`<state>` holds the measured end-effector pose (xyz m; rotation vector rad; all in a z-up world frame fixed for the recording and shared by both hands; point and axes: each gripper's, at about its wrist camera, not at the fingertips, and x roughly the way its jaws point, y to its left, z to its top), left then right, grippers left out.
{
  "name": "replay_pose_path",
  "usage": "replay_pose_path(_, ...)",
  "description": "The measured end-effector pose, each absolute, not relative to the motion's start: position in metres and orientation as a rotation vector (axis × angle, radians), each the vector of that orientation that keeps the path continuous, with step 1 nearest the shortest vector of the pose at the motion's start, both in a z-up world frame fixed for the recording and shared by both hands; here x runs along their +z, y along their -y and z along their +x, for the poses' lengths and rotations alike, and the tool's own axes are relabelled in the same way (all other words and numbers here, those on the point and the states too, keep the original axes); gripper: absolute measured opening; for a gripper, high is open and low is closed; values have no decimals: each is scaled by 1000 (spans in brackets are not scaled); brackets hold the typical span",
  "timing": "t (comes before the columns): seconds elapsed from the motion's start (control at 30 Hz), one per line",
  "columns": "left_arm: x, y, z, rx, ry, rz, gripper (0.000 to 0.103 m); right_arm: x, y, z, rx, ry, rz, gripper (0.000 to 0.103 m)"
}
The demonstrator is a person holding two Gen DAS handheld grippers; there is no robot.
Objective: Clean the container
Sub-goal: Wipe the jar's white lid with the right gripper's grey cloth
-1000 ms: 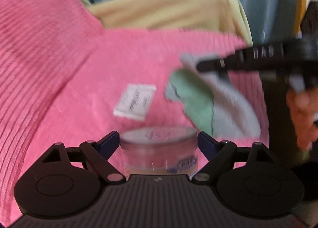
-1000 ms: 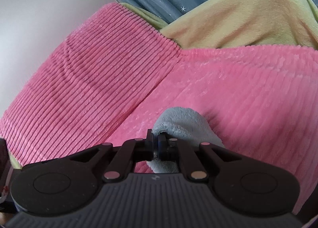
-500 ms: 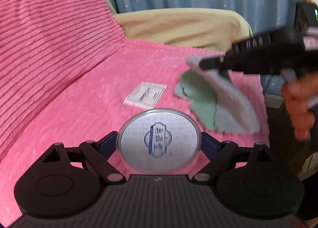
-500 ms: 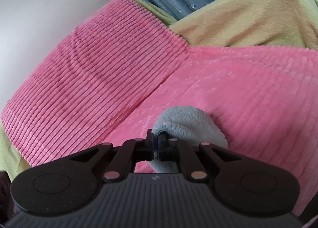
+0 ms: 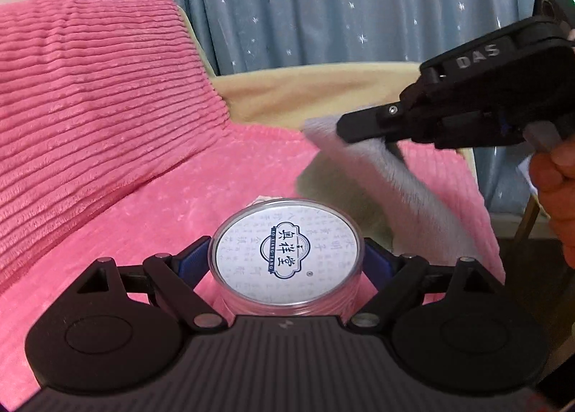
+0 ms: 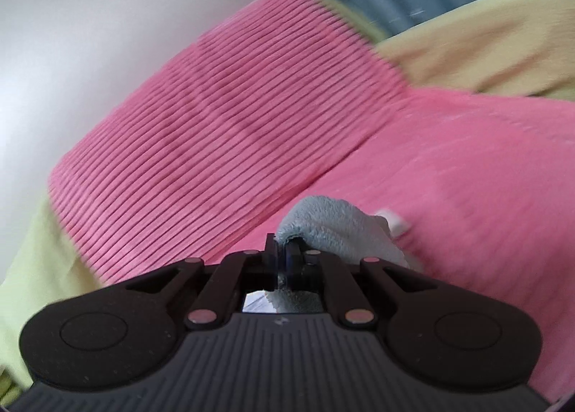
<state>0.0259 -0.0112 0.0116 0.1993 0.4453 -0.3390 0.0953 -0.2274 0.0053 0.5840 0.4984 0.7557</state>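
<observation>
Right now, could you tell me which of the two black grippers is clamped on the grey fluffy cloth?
The right gripper, shut on the grey fluffy cloth; the left gripper instead grips the round clear lidded container.

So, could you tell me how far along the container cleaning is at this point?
Both pickups look done: the left gripper clamps the round container by its sides, lid label facing the camera, and the right gripper is shut on the grey cloth. In hand: the cloth hangs up and to the right of the lid, not touching it. Left: bringing the cloth onto the container and wiping it.
</observation>
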Motion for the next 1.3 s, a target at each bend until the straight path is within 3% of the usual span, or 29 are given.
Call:
replay_pose_path(0.5,4,6,21,-359,-441,203,86,12,179,91,820,-611,315,2)
replay_pose_path(0.87,3,2,25,-373,-444,190,86,8,182,92,958,-728,423,2)
replay_pose_path(1.3,1,7,23,-366,-434,212,86,-1,187,110,849,-674,441,0)
